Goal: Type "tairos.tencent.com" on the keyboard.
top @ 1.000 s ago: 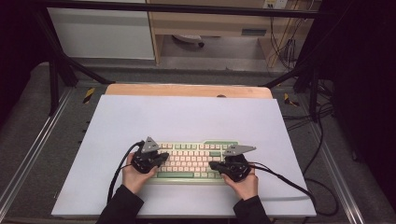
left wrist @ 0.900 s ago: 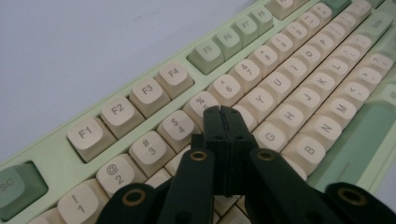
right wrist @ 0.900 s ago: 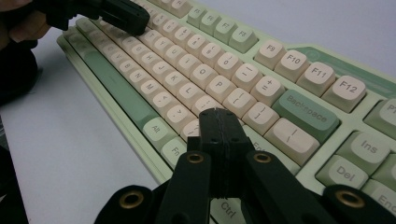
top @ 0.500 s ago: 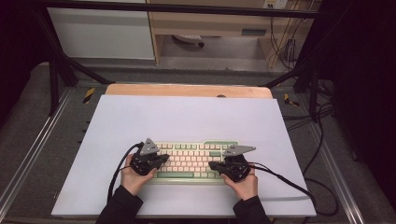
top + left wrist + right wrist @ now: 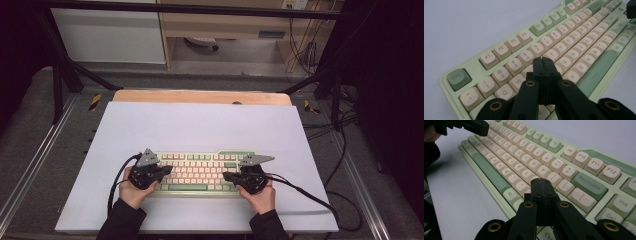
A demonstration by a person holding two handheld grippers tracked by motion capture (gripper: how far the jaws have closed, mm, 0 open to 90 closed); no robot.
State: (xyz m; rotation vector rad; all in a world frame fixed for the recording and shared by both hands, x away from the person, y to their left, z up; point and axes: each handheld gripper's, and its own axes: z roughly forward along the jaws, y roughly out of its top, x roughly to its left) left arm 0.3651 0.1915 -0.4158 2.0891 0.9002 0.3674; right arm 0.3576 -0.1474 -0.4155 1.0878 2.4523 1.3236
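High view has the pale-green keyboard with cream keycaps (image 5: 200, 172) lying near the front of the white-topped desk (image 5: 200, 125), the left hand-held gripper (image 5: 167, 171) and right hand-held gripper (image 5: 227, 176) poised over its two ends. Both have jaws pressed together, gripping nothing. Typing looks under way; next comes a careful tip-down press on one key.
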